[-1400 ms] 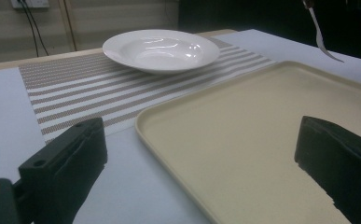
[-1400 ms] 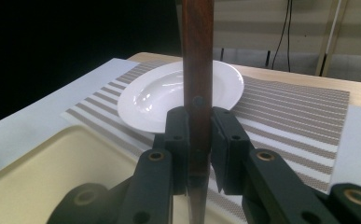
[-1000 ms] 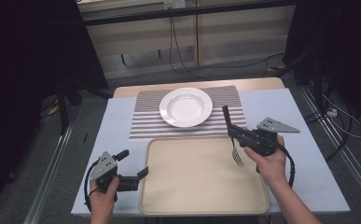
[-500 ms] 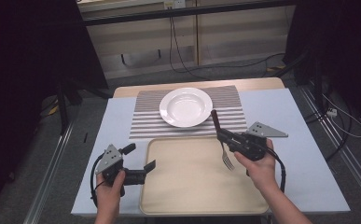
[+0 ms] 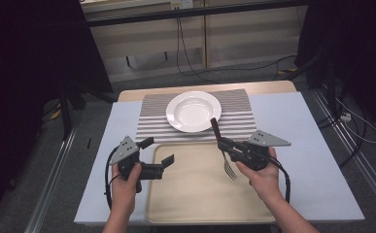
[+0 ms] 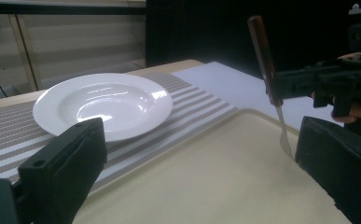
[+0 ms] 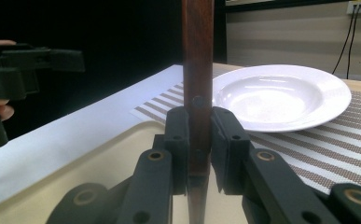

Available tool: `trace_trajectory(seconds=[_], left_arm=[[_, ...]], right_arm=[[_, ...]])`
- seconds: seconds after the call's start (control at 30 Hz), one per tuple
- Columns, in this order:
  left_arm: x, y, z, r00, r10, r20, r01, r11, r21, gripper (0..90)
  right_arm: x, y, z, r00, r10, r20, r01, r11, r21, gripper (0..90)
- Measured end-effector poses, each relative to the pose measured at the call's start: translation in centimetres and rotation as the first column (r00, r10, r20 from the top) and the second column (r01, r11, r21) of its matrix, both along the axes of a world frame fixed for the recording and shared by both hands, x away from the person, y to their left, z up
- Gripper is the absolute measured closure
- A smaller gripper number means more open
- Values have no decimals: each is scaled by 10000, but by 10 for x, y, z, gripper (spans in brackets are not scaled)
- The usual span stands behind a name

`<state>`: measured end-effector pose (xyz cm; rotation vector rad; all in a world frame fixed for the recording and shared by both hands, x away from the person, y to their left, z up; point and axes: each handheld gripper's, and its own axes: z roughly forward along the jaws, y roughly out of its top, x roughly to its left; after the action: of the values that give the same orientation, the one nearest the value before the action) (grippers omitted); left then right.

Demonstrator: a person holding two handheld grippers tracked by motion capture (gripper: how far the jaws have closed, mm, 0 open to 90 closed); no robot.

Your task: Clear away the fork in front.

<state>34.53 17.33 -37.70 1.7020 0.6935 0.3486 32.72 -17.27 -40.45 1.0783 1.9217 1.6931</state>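
Observation:
My right gripper (image 5: 224, 144) is shut on a fork (image 5: 223, 150) with a dark wooden handle (image 7: 197, 56). The fork hangs tines down over the right half of the beige tray (image 5: 195, 199), handle pointing up toward the plate. The same fork (image 6: 267, 70) shows in the left gripper view, its tines close above the tray (image 6: 201, 186). My left gripper (image 5: 157, 151) stands open over the tray's left edge with nothing between its jaws. A white plate (image 5: 194, 111) rests on the striped placemat (image 5: 151, 124) behind the tray.
A pale blue cloth (image 5: 312, 160) covers the table around the tray and placemat. The wooden table edge (image 5: 273, 87) shows at the back. Cables (image 5: 350, 121) lie on the floor to the right, and a dark stand (image 5: 66, 107) rises at the left.
My right gripper has carried the fork leftward and forward over the tray. My left gripper has moved right and forward to the tray's left edge.

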Motion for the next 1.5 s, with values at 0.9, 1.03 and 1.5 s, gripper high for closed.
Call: trace_trajectory(seconds=[0.9,1.03,1.5], left_arm=[[18,-49,-1,9873,-1089,-1159,1029,9931,-566,176],[16,-54,0,9841,-1241,-1270,1114,9885,-1024,372],[17,-55,6,9572,-1931,-2156,1490,9673,-2051,803]], right_arm=[[-5,44,-5,9964,846,-1,-846,9959,-317,778],[-8,49,-5,9955,944,98,-939,9947,-414,778],[-15,56,0,9917,1130,608,-1091,9920,-641,728]])
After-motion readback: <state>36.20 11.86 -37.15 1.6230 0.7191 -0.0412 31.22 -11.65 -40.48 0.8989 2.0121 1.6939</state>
